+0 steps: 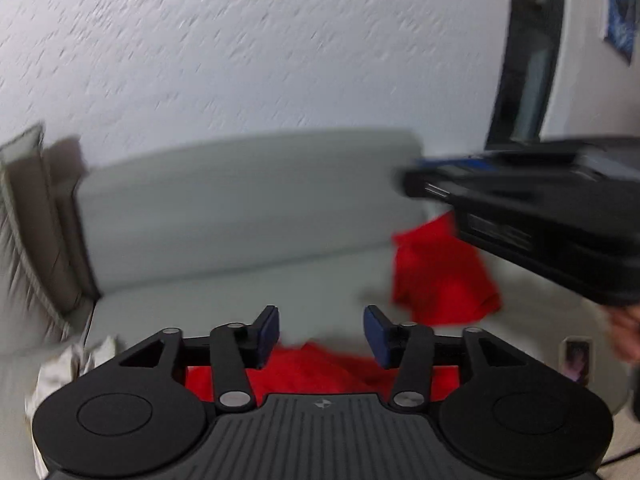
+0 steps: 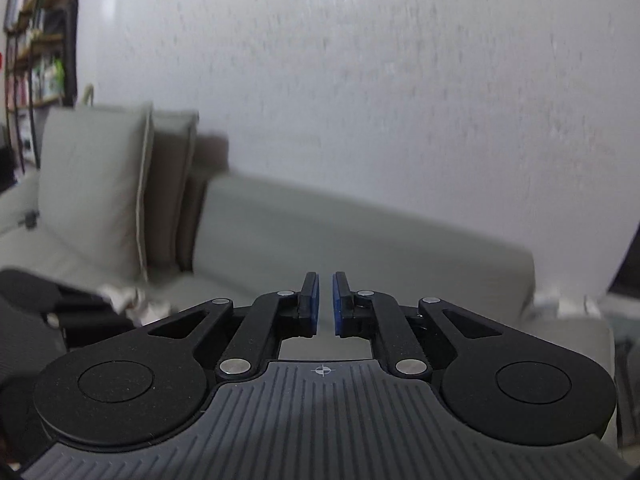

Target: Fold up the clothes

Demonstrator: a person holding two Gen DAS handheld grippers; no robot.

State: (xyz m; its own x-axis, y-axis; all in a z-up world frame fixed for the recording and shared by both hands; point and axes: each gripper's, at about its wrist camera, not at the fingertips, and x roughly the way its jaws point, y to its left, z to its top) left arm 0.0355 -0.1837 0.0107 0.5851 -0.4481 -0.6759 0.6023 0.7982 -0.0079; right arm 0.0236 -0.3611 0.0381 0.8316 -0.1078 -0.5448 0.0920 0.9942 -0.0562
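So up close in the left wrist view, the left gripper point(image 1: 321, 332) had its jaws standing wide apart with nothing between the blue pads point(image 1: 269, 330), just air and sofa behind them. Right under and behind its fingers was a heap of red cloth point(image 1: 316, 368) lying on the seat of the sofa point(image 1: 240, 208), and a second red bit point(image 1: 436, 272) showed further right. Honestly couldn't tell whether that was the same garment or a separate one, the whole frame was pretty smeared. The right gripper point(image 1: 532, 216) cut in from the right edge as a dark blur above that second red patch, with a bit of a hand point(image 1: 626, 332) showing below it. Off to the left there was some crumpled whitish cloth point(image 1: 68, 368) at the seat edge. In the right wrist view, the right gripper point(image 2: 325, 304) had its jaws only a narrow slit apart, empty, nothing pinched in there. Behind it were the grey-green sofa back, a couple of cushions point(image 2: 96, 184) propped at the left end, then the white textured wall point(image 2: 360, 80), and a bookshelf point(image 2: 36, 40) way off in the left corner.
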